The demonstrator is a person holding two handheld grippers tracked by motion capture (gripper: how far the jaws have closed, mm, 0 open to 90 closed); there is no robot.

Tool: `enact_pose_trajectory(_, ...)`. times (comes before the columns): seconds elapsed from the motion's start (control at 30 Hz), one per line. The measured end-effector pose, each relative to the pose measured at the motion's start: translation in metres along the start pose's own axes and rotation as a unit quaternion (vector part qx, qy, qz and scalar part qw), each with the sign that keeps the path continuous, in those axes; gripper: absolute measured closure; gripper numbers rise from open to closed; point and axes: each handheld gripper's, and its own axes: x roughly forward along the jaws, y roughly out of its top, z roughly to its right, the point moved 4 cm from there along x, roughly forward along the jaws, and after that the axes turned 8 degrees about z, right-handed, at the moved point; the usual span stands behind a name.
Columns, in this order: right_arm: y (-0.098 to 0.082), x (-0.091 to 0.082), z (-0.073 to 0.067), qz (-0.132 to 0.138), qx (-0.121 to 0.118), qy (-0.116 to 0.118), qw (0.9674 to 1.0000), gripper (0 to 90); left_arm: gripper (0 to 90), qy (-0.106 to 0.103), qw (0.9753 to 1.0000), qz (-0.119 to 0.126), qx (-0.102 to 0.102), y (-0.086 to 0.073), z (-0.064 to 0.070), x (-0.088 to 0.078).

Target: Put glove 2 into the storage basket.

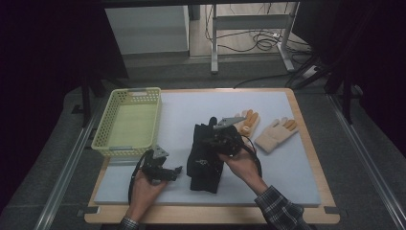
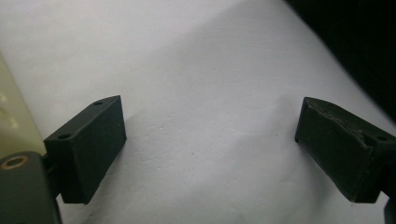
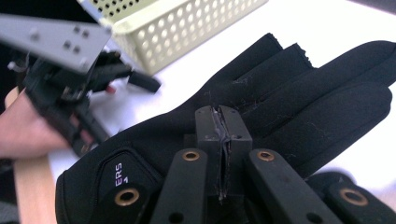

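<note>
1. Pinching a fold of the black glove (image 3: 289, 107), the right gripper (image 3: 223, 140) has its jaws pressed together on the fabric, a grip suited to carrying it.
2. That glove hangs over the white mat (image 1: 191, 110), near the yellow basket (image 1: 127, 122), its likely destination.
3. Resting beside the basket, the left gripper (image 1: 163, 171) holds its jaws wide apart over bare mat, free to assist.
4. Two tan gloves (image 1: 275, 134) lie farther right, awaiting their turn.

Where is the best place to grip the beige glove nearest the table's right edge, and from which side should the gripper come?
Probably the ribbed cuff of the beige glove, approached from above at its near-left end. It lies flat with its orange-tipped fingers pointing away, and the cuff looks like its thickest, most pinchable part.
</note>
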Motion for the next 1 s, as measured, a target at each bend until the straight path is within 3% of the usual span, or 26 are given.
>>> enact_pose_trajectory(0.2,-0.025,-0.004,-0.005,-0.016,0.005,-0.011,0.9998,87.0,8.6,0.001,1.0000,0.000,0.000,0.000,0.000,0.000)
enact_pose_trajectory(0.37,-0.049,0.006,0.002,-0.026,0.014,-0.030,0.9991,86.9,8.6,0.001,1.0000,0.000,0.001,0.000,0.000,0.000)
enact_pose_trajectory(0.47,-0.059,0.011,0.003,-0.037,-0.003,-0.053,0.9979,86.7,8.6,0.001,1.0000,0.000,0.000,0.000,0.000,0.000)
enact_pose_trajectory(0.6,-0.071,0.018,0.002,-0.040,-0.012,-0.058,0.9974,84.1,8.6,0.001,1.0000,0.000,0.001,0.000,0.000,0.000)
enact_pose_trajectory(0.77,-0.071,0.019,0.002,-0.032,-0.013,-0.048,0.9982,68.3,8.6,0.001,1.0000,0.000,0.000,0.000,0.000,0.000)
enact_pose_trajectory(1.0,-0.062,-0.003,0.014,-0.012,-0.024,-0.058,0.9979,63.1,6.4,-0.004,1.0000,-0.003,0.004,0.000,0.000,-0.001)
